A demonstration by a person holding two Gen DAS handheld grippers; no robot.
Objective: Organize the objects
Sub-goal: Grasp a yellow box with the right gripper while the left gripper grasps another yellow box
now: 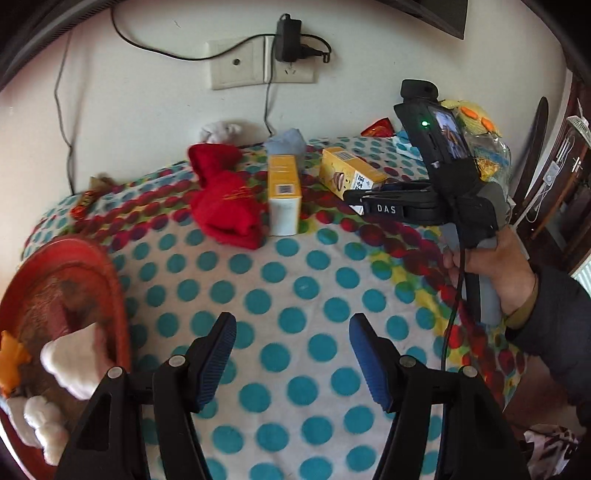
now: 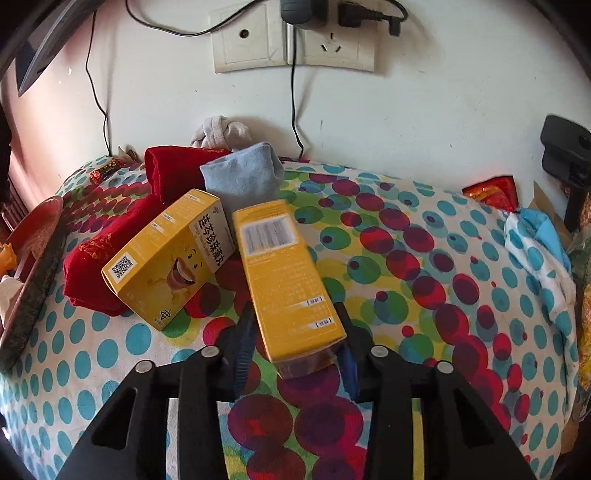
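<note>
Red tray (image 1: pixel 114 291): left side cut off by my left view's edge, contents blurred. Yellow box (image 2: pixel 288 280) between my right claw (image 2: pixel 295 350) pads: near end covers part of both pads. Red sock (image 2: pixel 107 258): partly behind second box (image 2: pixel 166 258). Wall charger (image 2: pixel 303 11): top cropped. Box print: mostly unreadable.

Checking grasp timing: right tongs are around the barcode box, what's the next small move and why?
Probably close the right tongs on the barcode box. The fingers bracket its near end, though contact isn't clear. The left tongs hang open over the dotted blanket, holding nothing.
</note>
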